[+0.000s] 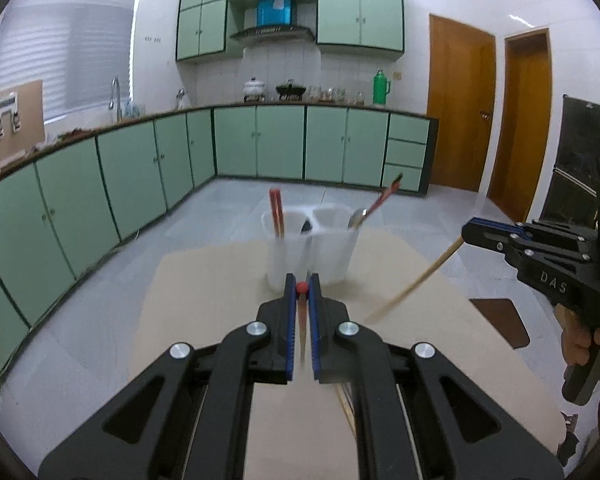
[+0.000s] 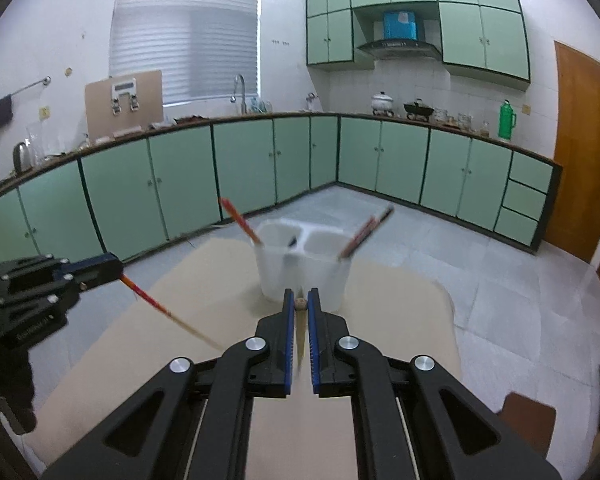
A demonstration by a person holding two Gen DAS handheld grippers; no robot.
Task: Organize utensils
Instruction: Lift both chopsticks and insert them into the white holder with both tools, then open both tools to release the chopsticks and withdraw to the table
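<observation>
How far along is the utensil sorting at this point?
Done: the holder on the table already has chopsticks and a spoon in its cups. In hand: left tongs clamp a red chopstick, right tongs a plain one. Left: dropping both in.

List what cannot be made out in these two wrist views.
- Left wrist view: red-tipped chopstick in the left gripper; its lower end is hidden behind the jaws.
- Right wrist view: plain wooden chopstick in the right gripper; motion-blurred.
- White twin-cup plastic holder: contents blurred, uncountable.
</observation>
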